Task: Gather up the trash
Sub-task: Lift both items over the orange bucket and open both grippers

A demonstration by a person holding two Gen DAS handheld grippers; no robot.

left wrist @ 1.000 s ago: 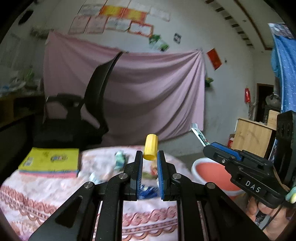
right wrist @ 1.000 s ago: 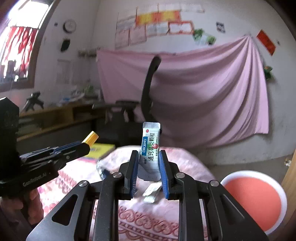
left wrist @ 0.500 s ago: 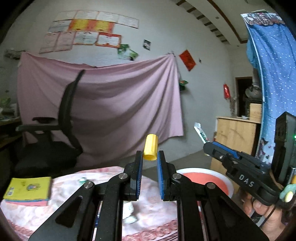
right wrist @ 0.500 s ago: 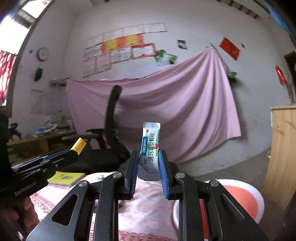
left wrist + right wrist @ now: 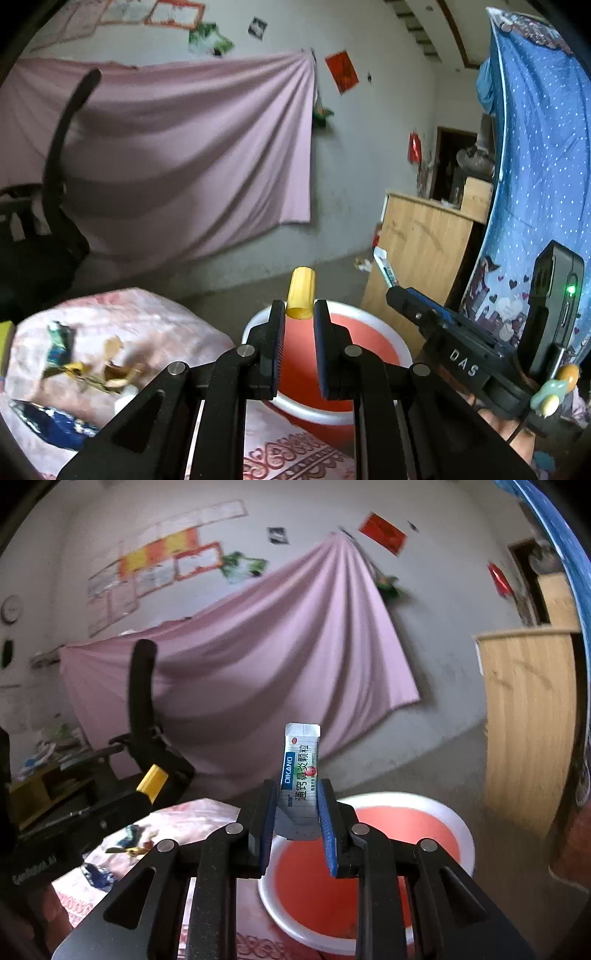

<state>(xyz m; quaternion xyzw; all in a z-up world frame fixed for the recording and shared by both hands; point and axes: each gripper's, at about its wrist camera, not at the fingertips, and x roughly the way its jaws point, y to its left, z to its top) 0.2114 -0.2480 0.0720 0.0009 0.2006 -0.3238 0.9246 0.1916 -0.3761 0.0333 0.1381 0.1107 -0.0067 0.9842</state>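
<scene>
carry step: left gripper (image 5: 299,325) pinches a yellow tube (image 5: 301,297), right gripper (image 5: 297,812) a sachet (image 5: 300,771), both near the red basin (image 5: 458,834); next, centre over it and release.

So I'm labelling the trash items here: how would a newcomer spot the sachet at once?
Find the red basin with the white rim beside the pink-clothed table. Above its near edge, the right hand-held gripper pinches a white sachet upright. Unlike the yellow cap opposite, it is flat with blue-and-black print.

Glossy foil sachet (image 5: 301,771); smooth plastic basin (image 5: 463,834).
</scene>
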